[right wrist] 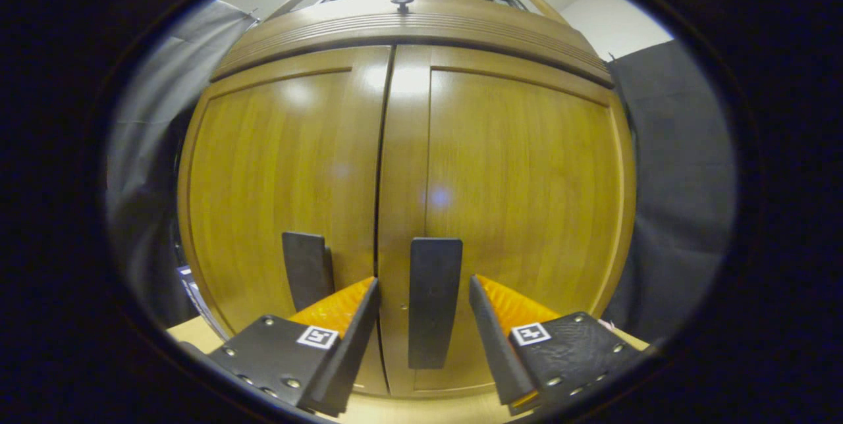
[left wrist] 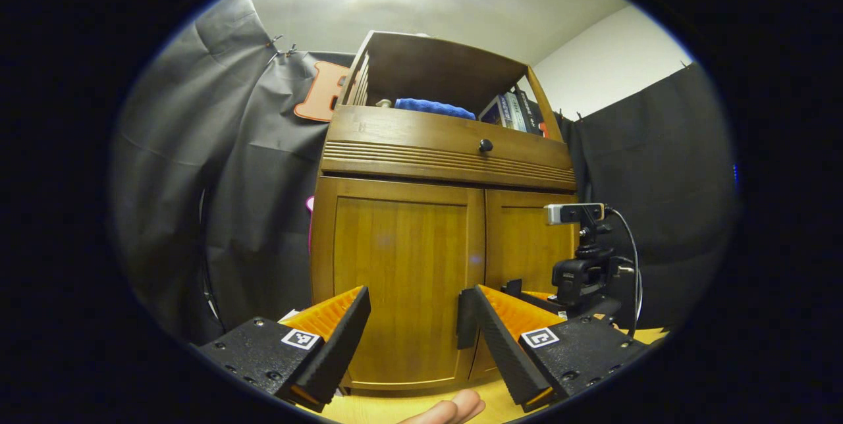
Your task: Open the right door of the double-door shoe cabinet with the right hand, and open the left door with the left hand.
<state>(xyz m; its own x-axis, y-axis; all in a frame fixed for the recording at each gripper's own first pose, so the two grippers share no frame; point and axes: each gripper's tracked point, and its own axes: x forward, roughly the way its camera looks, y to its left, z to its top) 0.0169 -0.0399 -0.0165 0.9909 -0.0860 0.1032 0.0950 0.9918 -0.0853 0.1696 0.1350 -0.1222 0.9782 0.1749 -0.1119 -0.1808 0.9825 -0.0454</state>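
Note:
The wooden shoe cabinet (left wrist: 448,154) stands in front of me with both doors shut. In the left gripper view its left door (left wrist: 402,266) fills the space between my fingers, and that door's dark handle (left wrist: 466,318) sits just beside the right-hand finger. My left gripper (left wrist: 416,299) is open and short of the door. In the right gripper view the right door (right wrist: 520,200) is very close. Its dark vertical handle (right wrist: 433,302) stands between the fingers of my open right gripper (right wrist: 421,309), with gaps on both sides. The left door's handle (right wrist: 306,269) lies further left.
Above the doors is a drawer with a round knob (left wrist: 485,145), and an open shelf holding a blue cloth (left wrist: 435,108) and books (left wrist: 514,111). The right gripper with its camera (left wrist: 574,213) shows at the right door. A fingertip (left wrist: 454,407) lies at the bottom edge. Black cloth surrounds the cabinet.

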